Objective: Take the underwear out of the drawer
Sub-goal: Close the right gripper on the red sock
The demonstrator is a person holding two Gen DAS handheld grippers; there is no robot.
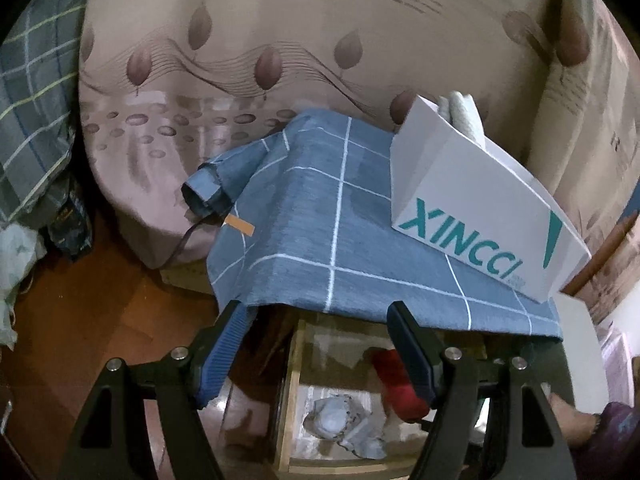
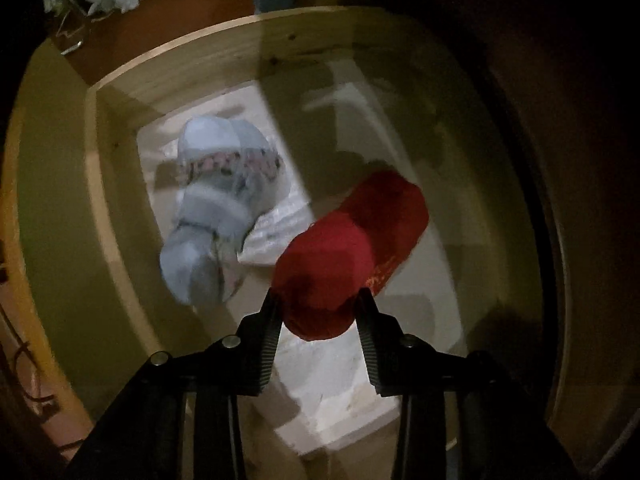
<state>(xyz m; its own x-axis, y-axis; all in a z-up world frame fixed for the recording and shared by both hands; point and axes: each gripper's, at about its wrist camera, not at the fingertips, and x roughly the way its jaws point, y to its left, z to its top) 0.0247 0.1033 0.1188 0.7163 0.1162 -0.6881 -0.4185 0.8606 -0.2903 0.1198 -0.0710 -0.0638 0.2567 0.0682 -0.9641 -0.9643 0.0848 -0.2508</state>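
Red roll (image 2: 352, 252) pinched at near end by right gripper (image 2: 318, 304), inside drawer (image 2: 180, 56); long axis angled away up-right from jaws. Pale bundle (image 2: 224, 200) left on drawer floor. Left gripper (image 1: 316, 344) held spread, empty, above drawer; right hand judged nearer.

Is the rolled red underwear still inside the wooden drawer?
Inside. The rolled red underwear, pinched by the right gripper, sits below the wooden drawer rim.

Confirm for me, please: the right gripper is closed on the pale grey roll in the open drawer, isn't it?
Not quite. The right gripper is closed on the red roll; the pale grey roll lies untouched beside it in the open drawer, as the right wrist view shows.
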